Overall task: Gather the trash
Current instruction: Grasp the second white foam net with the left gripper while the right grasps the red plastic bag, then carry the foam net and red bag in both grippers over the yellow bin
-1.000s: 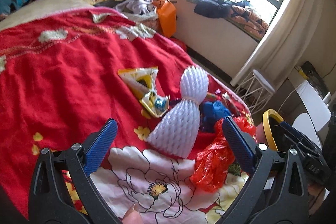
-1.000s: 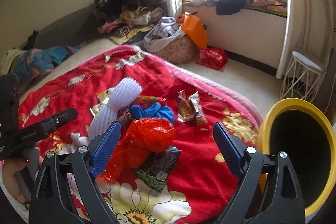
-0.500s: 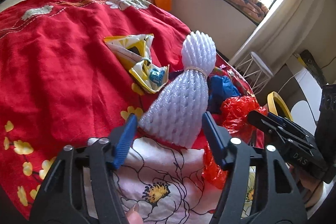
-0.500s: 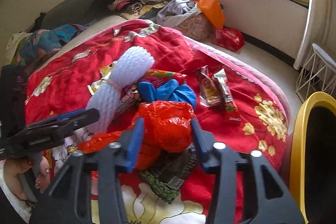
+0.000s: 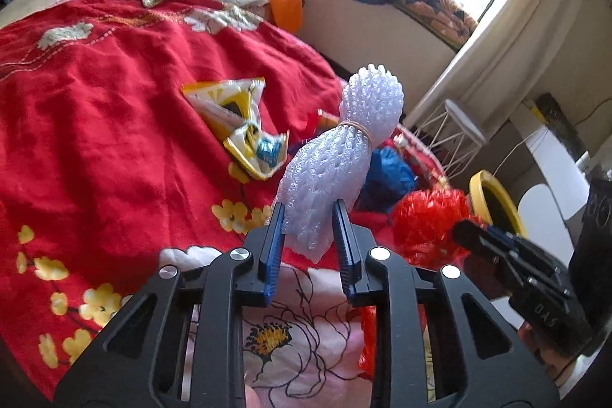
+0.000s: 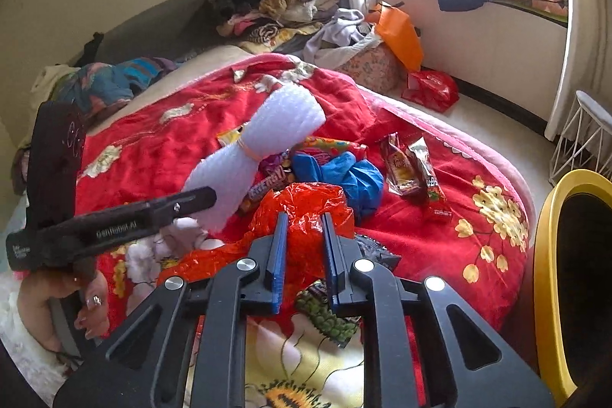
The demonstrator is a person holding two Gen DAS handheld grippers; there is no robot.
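Since a second ago both grippers have narrowed from wide apart. The left gripper (image 5: pixel 308 217) is closing, pinching the lower end of the white foam-net sleeve bundle tied with a rubber band (image 5: pixel 336 159). The right gripper (image 6: pixel 302 228) is closing on the crumpled red plastic bag (image 6: pixel 306 205) just right of that bundle. Both lie on the red flowered bedspread (image 5: pixel 95 109); a yellow-rimmed bin (image 6: pixel 547 255) stands beyond the bag.

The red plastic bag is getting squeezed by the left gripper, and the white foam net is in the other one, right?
Not quite: you swapped them. The right gripper is closing on the red plastic bag, as the right wrist view shows. The left gripper is closing on the white foam net, seen in the left wrist view.
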